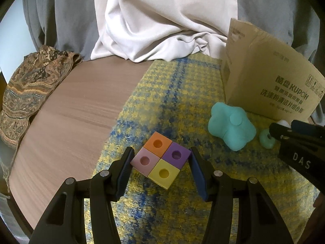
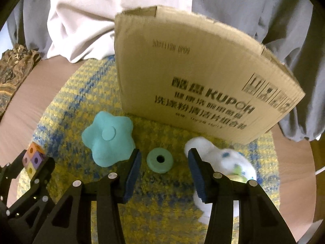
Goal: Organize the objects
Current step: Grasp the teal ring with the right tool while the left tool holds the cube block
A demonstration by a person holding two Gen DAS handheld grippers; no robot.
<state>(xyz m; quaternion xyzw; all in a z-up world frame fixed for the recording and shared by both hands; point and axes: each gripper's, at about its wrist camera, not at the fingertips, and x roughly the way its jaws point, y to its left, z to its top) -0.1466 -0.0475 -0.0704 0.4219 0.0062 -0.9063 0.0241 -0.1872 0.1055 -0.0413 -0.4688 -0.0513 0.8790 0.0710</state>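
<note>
we judge the sorting barely begun: nothing looks put away, though we cannot see inside the box (image 2: 195, 85), which stands upright at the back of the mat (image 1: 162, 93); all the toys we can see lie loose in front of it. our left gripper (image 1: 161, 158) is spread wide around the block (image 1: 161, 159), a square of four coloured cubes, with a finger close on either side, but we cannot tell whether either one touches. our right gripper (image 2: 163, 162) is also wide open and holds nothing, with the ring (image 2: 160, 160) lying flat on the mat between its fingertips, apart from both. the star (image 2: 108, 138) sits just left of the ring, near the box's foot, and a white toy (image 2: 223, 158) lies partly under the right finger, too blurred to name. as we see it, both hands are set for a pick, so every piece remains to be lifted and placed, presumably in the box.
</note>
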